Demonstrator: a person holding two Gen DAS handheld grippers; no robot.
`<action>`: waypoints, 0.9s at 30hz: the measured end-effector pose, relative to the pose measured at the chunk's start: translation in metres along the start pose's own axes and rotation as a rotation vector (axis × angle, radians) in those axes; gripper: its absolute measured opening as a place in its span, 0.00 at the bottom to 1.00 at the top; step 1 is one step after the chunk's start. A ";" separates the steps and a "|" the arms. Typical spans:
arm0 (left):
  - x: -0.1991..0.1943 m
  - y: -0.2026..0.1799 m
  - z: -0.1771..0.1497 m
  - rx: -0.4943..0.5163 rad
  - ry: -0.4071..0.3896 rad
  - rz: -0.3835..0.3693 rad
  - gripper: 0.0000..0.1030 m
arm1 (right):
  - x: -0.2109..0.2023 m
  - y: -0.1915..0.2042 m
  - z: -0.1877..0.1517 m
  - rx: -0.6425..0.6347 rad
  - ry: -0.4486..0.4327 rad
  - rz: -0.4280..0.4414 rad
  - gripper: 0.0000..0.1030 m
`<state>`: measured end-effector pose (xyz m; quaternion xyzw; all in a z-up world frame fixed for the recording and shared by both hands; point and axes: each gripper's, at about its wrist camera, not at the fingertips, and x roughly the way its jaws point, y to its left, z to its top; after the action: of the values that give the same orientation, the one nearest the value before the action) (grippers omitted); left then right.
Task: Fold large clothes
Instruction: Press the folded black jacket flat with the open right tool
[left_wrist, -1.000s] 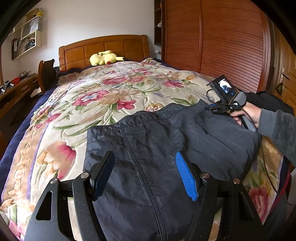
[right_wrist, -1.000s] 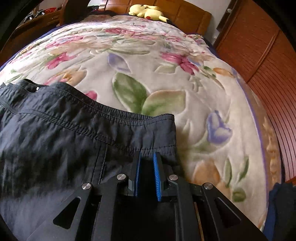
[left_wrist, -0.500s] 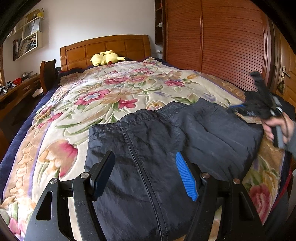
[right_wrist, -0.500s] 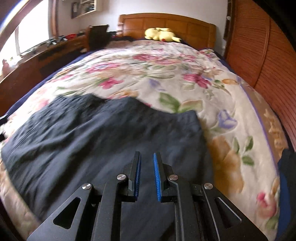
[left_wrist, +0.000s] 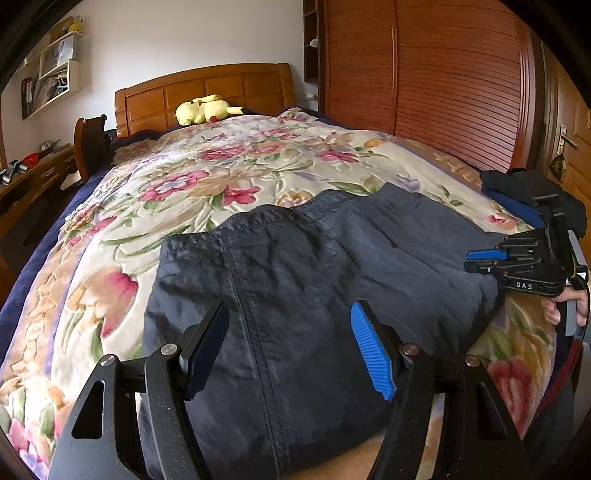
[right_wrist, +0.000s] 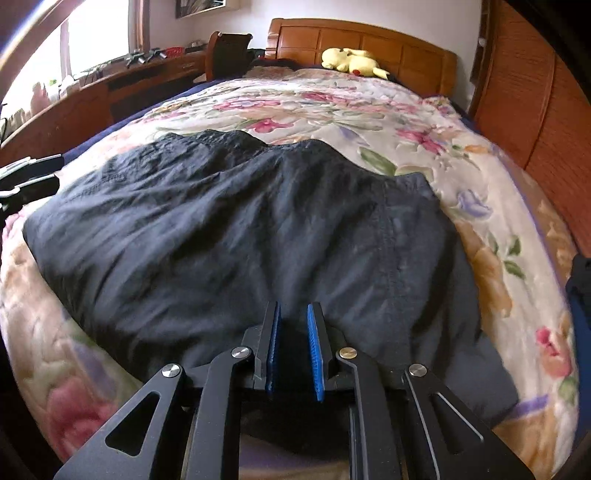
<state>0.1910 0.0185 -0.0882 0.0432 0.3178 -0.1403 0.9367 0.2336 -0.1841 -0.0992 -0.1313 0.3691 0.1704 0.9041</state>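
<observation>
A large dark navy garment (left_wrist: 295, 280) lies folded on the floral blanket near the bed's foot; it also shows in the right wrist view (right_wrist: 240, 229). My left gripper (left_wrist: 288, 347) is open and empty, its fingers hovering over the garment's near part. My right gripper (right_wrist: 293, 354) has its jaws nearly together with a narrow gap and nothing clamped between them, above the garment's near edge. It also shows in the left wrist view (left_wrist: 484, 260) at the garment's right edge, held by a hand.
The floral blanket (left_wrist: 221, 177) covers the bed. A yellow plush toy (left_wrist: 205, 109) lies by the wooden headboard (left_wrist: 207, 88). A wooden wardrobe (left_wrist: 424, 74) stands to the right. A pile of dark clothes (left_wrist: 517, 192) sits at the bed's right edge. A desk (right_wrist: 110, 88) runs along the left.
My right gripper let go of the garment's far right corner, pulled back toward the foot of the bed and dropped to the garment's right edge. The left gripper has hardly moved.
</observation>
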 end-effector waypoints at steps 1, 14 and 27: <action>-0.001 -0.002 -0.001 0.001 0.000 -0.001 0.68 | -0.002 -0.002 -0.001 0.010 0.000 0.005 0.14; -0.014 -0.001 -0.016 -0.036 0.000 0.015 0.68 | -0.035 -0.018 -0.013 0.100 -0.036 -0.066 0.39; -0.022 0.045 -0.051 -0.192 0.049 0.138 0.68 | -0.012 -0.033 -0.034 0.199 -0.054 -0.018 0.67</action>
<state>0.1580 0.0756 -0.1157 -0.0217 0.3489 -0.0432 0.9359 0.2179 -0.2294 -0.1105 -0.0394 0.3587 0.1281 0.9238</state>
